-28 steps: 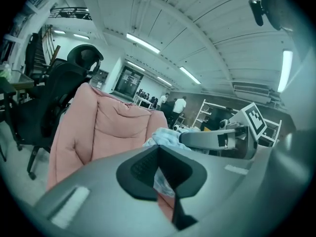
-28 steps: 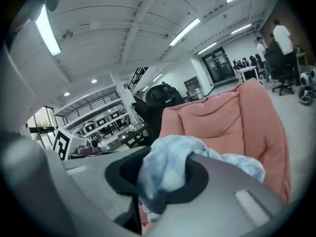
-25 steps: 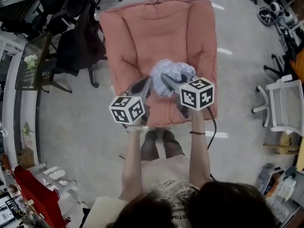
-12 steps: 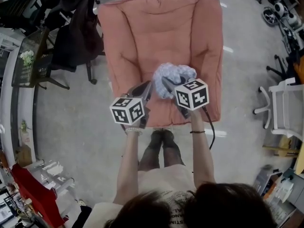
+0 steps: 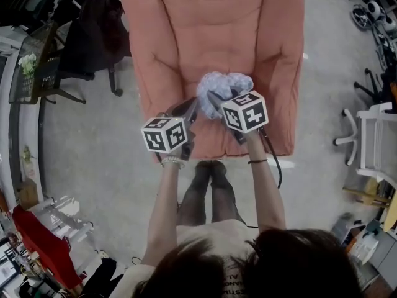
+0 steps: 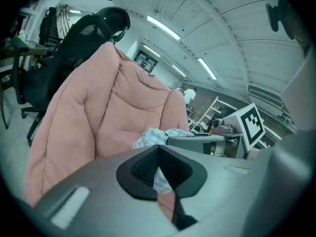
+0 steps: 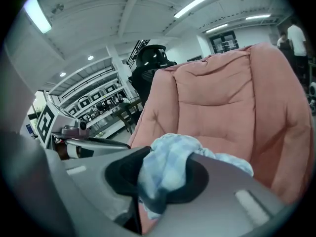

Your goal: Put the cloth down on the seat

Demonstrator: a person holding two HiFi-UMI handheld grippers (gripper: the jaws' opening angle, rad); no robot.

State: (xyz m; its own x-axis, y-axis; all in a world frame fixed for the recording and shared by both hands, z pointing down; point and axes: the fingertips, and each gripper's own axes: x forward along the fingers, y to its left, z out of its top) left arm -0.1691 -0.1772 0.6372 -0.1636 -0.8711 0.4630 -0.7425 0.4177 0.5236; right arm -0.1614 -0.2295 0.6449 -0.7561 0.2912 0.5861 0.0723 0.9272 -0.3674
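Black office chair (image 5: 87, 36) and white chair (image 5: 376, 135) on grey floor (image 5: 99, 160)

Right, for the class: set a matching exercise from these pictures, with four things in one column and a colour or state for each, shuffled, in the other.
1. cloth
2. chair
3. left gripper
4. right gripper

A. pink
B. shut, nothing in it
C. pale blue, bunched up
D. shut on the cloth

Pairs: 1-C, 2-A, 3-B, 4-D

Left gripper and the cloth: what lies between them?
Nothing. In the head view, only bare pink seat shows between the left gripper and the cloth, which the right gripper holds.
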